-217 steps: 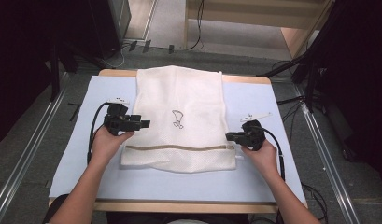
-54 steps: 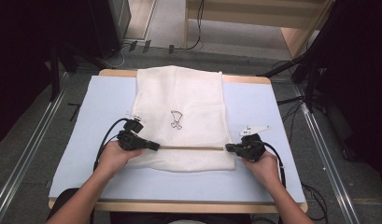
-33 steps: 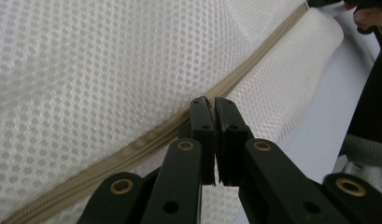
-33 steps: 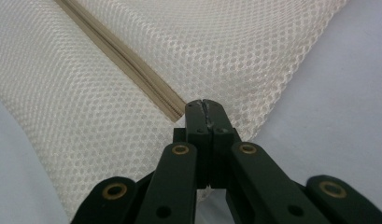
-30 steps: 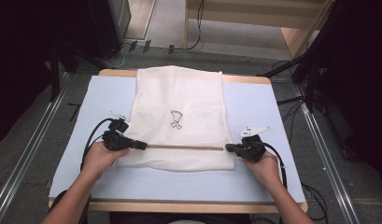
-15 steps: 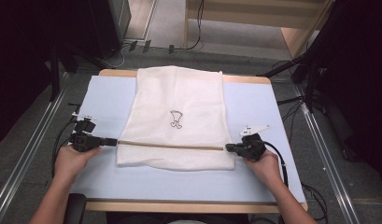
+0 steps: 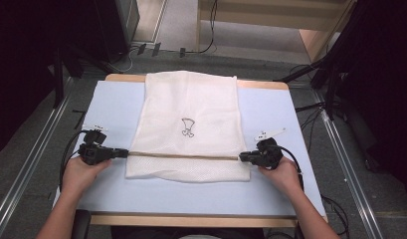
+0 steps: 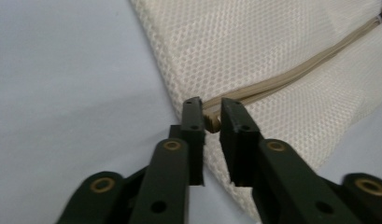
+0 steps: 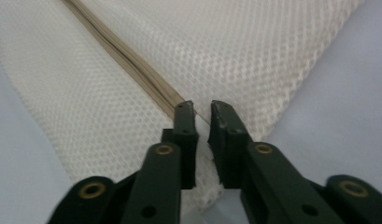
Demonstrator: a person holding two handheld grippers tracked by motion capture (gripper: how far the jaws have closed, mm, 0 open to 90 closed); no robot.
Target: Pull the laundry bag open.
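Note:
A white mesh bag (image 7: 191,99) lies flat on the blue table mat (image 7: 111,109), with a beige zipper (image 7: 183,156) running across its near end. At the zipper's left end, my left gripper (image 7: 124,152) is shut on the small beige zipper pull (image 8: 210,122), just off the bag's left edge (image 8: 272,42). The left gripper's tips (image 8: 212,103) pinch the pull where the zipper tape (image 8: 291,77) ends. My right gripper (image 7: 242,157) is at the zipper's right end. Its jaws (image 9: 201,106) are shut on the mesh fabric (image 9: 226,46) beside the zipper (image 9: 128,58).
A small dark printed mark (image 7: 187,127) sits in the bag's middle. Bare mat lies to the left, right and near side of the bag. The wooden table edge (image 7: 191,219) runs close to the person's forearms. Cables (image 7: 310,107) trail on the floor beyond the table.
My left gripper has slid left along the zipper, from inside the bag's left part to its left edge, with the pull in it. The right gripper stayed put.

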